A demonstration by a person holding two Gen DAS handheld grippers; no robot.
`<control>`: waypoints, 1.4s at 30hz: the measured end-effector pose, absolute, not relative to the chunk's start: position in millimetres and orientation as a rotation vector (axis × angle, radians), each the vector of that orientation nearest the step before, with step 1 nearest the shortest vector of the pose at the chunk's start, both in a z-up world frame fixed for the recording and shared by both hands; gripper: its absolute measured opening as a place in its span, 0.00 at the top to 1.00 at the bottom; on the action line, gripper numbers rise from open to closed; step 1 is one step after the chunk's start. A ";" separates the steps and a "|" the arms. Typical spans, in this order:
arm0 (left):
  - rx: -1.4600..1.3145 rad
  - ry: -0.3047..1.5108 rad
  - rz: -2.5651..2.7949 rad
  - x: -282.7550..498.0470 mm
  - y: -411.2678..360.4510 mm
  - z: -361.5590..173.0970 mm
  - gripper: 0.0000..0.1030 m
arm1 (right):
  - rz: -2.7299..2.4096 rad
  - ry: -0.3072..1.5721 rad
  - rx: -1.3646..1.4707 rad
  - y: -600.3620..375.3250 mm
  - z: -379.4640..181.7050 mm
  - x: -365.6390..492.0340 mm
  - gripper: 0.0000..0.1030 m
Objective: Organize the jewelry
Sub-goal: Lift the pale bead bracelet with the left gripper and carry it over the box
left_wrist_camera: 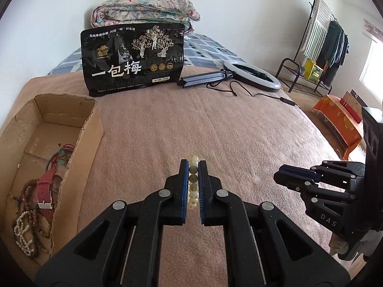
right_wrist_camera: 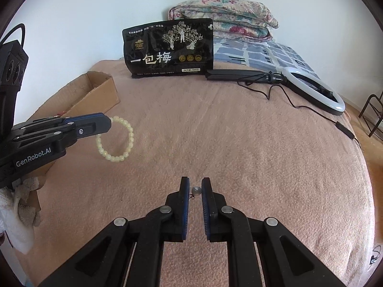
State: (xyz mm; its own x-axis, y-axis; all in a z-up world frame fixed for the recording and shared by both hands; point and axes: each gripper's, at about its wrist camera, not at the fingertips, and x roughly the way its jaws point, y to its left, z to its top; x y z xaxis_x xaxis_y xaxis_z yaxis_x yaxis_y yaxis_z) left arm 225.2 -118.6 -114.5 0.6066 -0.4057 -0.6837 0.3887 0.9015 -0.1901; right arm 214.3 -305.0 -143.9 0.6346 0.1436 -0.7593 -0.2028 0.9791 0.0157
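My left gripper point(left_wrist_camera: 194, 165) is shut on a pale cream bead bracelet point(left_wrist_camera: 193, 181) and holds it above the pink blanket; in the right wrist view the bracelet point(right_wrist_camera: 124, 153) hangs as a ring from the left gripper point(right_wrist_camera: 109, 122). My right gripper point(right_wrist_camera: 195, 183) has its jaws narrowly apart around a small silver bead earring point(right_wrist_camera: 196, 190), and I cannot tell if they touch it. The right gripper also shows in the left wrist view point(left_wrist_camera: 278, 175). A cardboard box point(left_wrist_camera: 88, 129) at the left holds bead necklaces point(left_wrist_camera: 26, 224), a red strap point(left_wrist_camera: 45, 189) and a green-red cord piece point(left_wrist_camera: 63, 155).
A black snack bag point(left_wrist_camera: 134, 57) stands at the back of the bed point(left_wrist_camera: 215, 124). A ring light point(left_wrist_camera: 251, 74) with folded tripod and cable lies at the back right. A folded floral quilt point(left_wrist_camera: 146, 9) sits behind. A clothes rack point(left_wrist_camera: 320, 43) stands by the right wall.
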 end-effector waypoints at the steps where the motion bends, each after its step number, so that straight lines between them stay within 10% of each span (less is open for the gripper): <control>1: -0.020 0.791 -0.459 222.3 -117.1 -111.9 0.95 | 0.199 0.857 -0.076 -304.6 -141.3 212.0 0.92; 42: -0.078 0.613 -0.247 165.6 55.5 -28.4 0.95 | 0.411 0.737 -0.114 -146.0 -40.8 233.4 0.92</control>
